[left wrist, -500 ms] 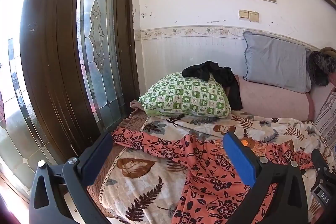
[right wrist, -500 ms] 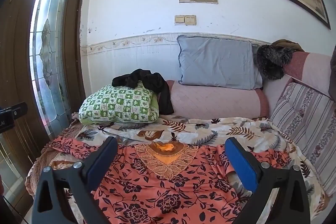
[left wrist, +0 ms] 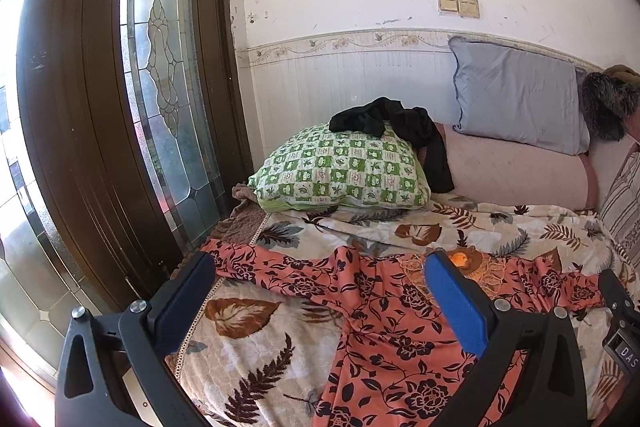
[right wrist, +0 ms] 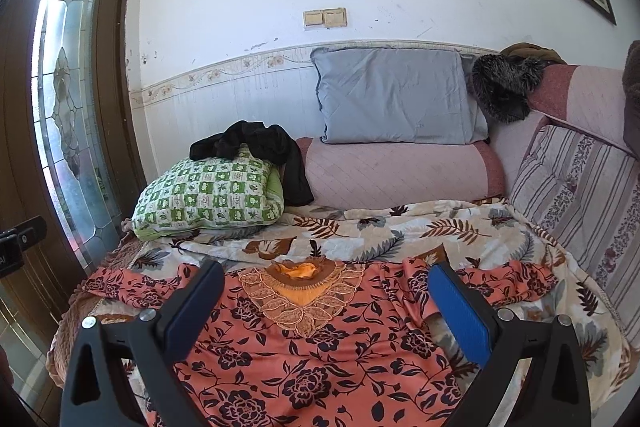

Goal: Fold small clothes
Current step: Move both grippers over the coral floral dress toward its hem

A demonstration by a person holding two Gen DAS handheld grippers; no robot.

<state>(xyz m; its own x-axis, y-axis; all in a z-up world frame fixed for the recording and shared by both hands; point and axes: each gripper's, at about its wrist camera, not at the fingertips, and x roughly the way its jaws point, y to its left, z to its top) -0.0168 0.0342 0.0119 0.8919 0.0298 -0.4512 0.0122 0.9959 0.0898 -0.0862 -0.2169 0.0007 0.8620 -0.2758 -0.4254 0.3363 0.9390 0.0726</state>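
An orange-pink garment with dark flowers lies spread face up on the leaf-patterned blanket, its embroidered neckline toward the pillows and a sleeve out to each side. It also shows in the left wrist view, where its left sleeve reaches the bed edge. My left gripper is open and empty, above the garment's left shoulder. My right gripper is open and empty, above the garment's chest and neckline.
A green checked pillow with a black garment on it lies at the back left. A grey pillow leans on a pink bolster. A striped cushion stands right. A dark door with glass panes is left.
The left view has shifted slightly, with the garment a little lower and more central. The right gripper has hardly moved. Both grippers stay open.
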